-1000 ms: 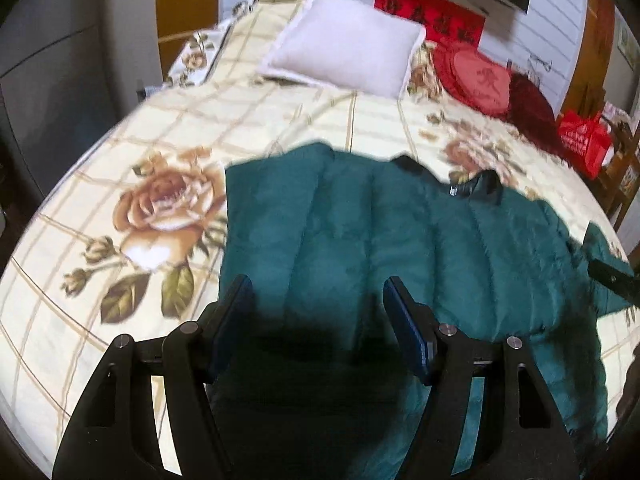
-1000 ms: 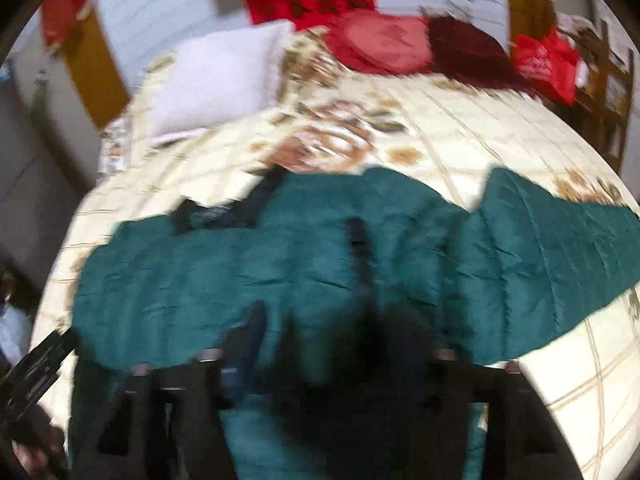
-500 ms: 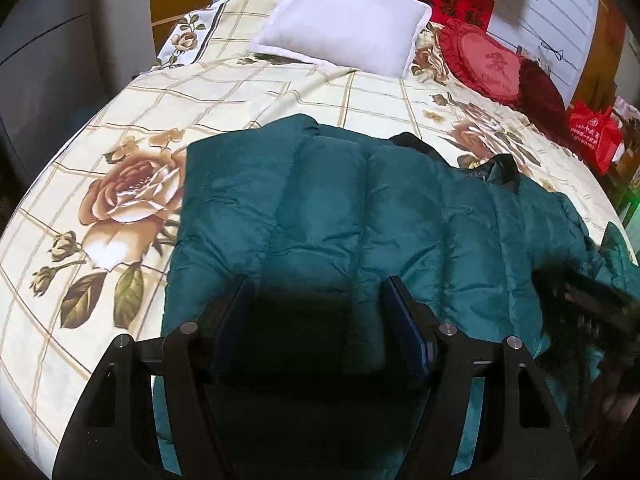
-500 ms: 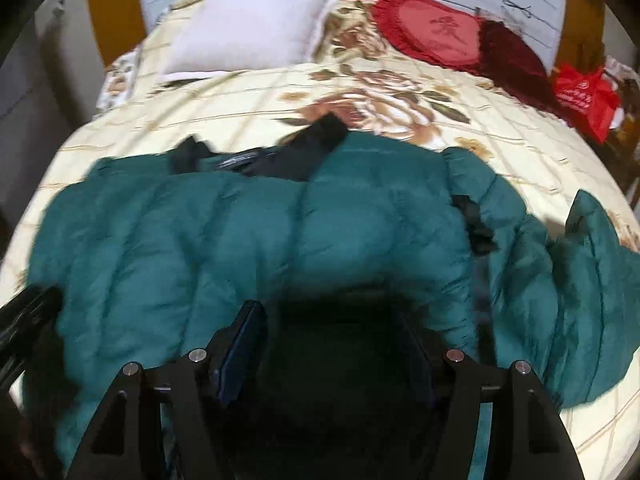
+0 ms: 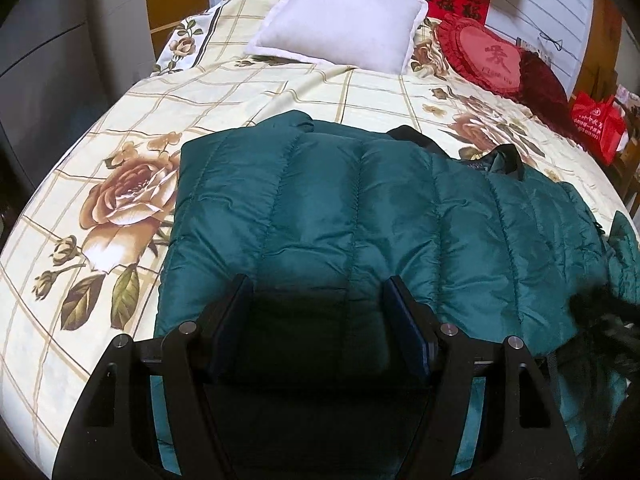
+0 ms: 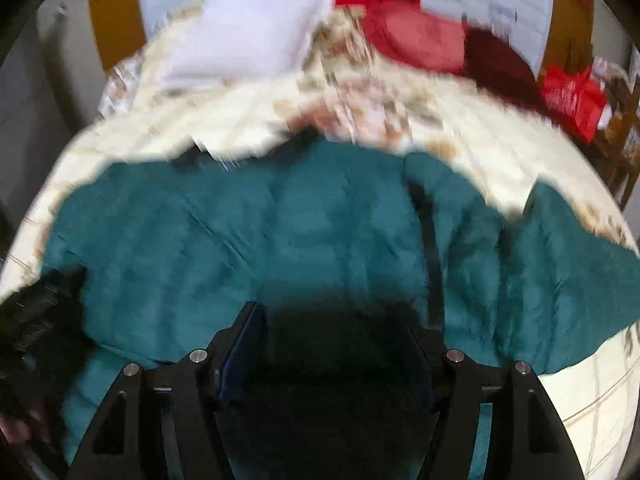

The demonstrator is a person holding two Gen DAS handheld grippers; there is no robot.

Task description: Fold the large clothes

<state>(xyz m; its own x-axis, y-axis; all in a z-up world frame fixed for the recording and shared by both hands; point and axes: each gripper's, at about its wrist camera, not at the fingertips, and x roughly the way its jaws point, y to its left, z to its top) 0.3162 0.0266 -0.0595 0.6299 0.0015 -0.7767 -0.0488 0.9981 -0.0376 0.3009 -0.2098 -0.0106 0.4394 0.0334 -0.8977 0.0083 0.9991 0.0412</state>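
Since the earlier frames both wrist views have sunk closer to the teal quilted down jacket, which now fills more of each picture, and the right view has gone from fairly sharp to smeared. The jacket lies spread across the floral bedspread of the bed, its dark collar toward the white pillow. The left hand-held gripper hangs over the jacket's near part with its jaws spread; the shadow between them hides whether the pads touch the fabric. The right hand-held gripper also stands with its jaws apart above the jacket, and blur and darkness leave any contact unclear. One sleeve reaches out to the right in the right view. A dark, fuzzy shape at the left view's right edge is too blurred to name. A red heart-shaped cushion, a dark red cushion and a red bag sit at the bed's far side. The jacket's near hem is cut off behind the gripper bodies.
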